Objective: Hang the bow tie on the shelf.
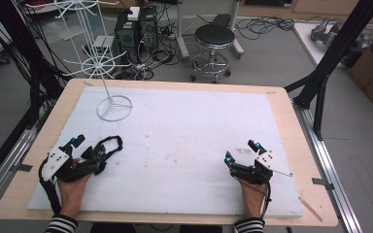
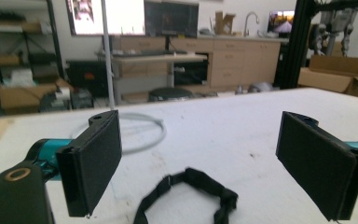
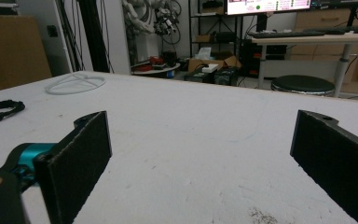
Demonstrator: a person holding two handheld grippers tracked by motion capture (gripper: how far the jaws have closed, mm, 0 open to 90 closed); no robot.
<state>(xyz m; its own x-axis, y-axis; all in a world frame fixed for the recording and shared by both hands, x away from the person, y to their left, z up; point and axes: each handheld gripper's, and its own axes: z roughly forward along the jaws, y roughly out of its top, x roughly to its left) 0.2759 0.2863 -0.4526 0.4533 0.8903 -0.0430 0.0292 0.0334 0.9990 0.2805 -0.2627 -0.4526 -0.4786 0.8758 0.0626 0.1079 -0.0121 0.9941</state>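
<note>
Black strap (image 1: 110,144) lies looped on the white foam sheet (image 1: 184,145) near the table's left edge, just ahead of my left gripper (image 1: 88,148), whose jaws stand wide apart with nothing between them. In the left gripper view the strap (image 2: 191,191) curls on the sheet low between my two pads, touching neither. My right gripper (image 1: 243,151) rests near the table's right edge, well apart from the strap, its jaws also spread wide and empty. A white wire stand (image 1: 112,104) sits toward the far left corner, beyond the strap
</note>
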